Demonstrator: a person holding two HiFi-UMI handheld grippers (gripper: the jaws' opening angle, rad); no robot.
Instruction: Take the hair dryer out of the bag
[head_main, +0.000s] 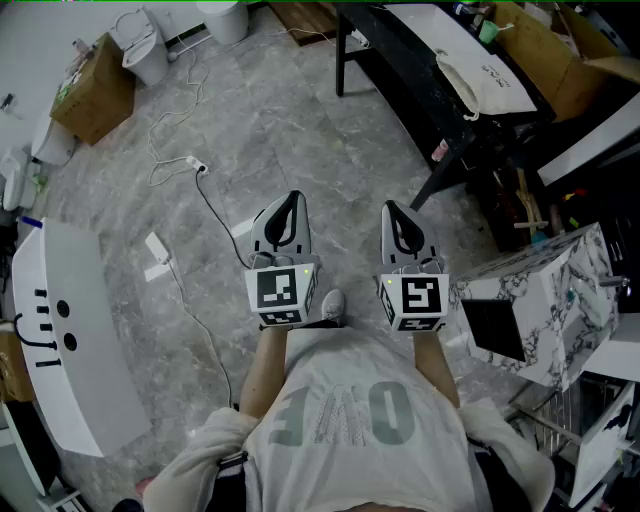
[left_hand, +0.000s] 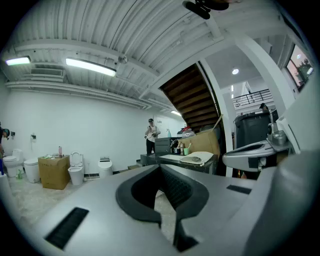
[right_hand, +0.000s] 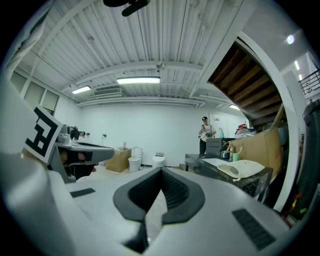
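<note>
Hair dryer was unseen, prob. in the cloth bag (head_main: 487, 75) on the black table (head_main: 398, 45); approach was judged pending, w/ left gripper (head_main: 292, 197) & right gripper (head_main: 391, 208) both shut, empty.

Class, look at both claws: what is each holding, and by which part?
Nothing. The left claw and the right claw are both shut and empty.
</note>
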